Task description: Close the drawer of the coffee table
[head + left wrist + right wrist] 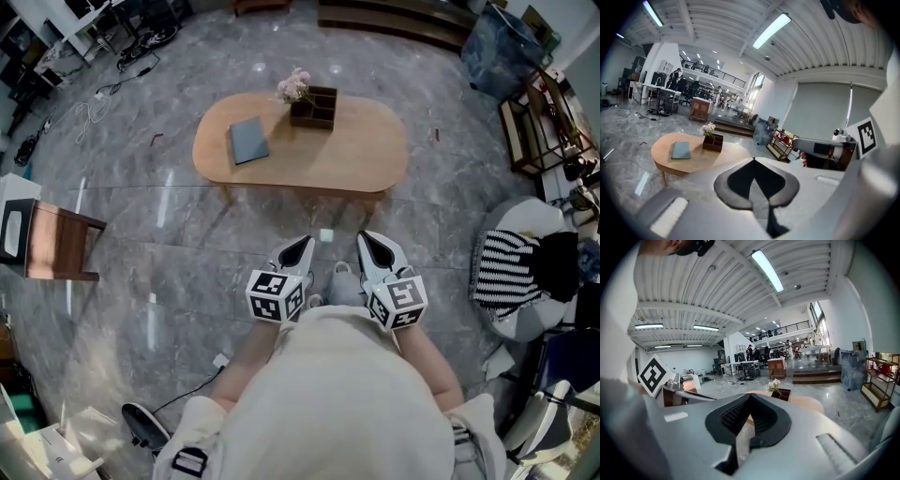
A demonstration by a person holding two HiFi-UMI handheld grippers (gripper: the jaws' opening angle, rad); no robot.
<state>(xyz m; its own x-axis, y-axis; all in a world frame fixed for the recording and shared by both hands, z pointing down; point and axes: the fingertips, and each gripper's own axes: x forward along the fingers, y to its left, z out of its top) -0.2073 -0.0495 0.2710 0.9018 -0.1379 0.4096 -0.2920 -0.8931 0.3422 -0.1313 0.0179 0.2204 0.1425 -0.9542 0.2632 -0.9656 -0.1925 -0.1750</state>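
The oval wooden coffee table point(356, 150) stands on the marble floor ahead of me, and it also shows in the left gripper view point(696, 161). On its top lie a grey-blue book point(248, 139) and a dark wooden box point(314, 108) with pale flowers. I cannot make out the drawer from here; only a dark strip shows under the table's near edge. My left gripper point(298, 249) and right gripper point(373, 247) are held side by side in front of my body, well short of the table and pointing toward it. Both are shut with nothing between the jaws point(753, 160) point(750, 395).
A brown side table point(58, 246) stands at the left. A seat with a striped cloth point(511, 270) and a low shelf point(542, 122) are at the right. A small pale square point(325, 235) lies on the floor between me and the table. Cables trail at the far left.
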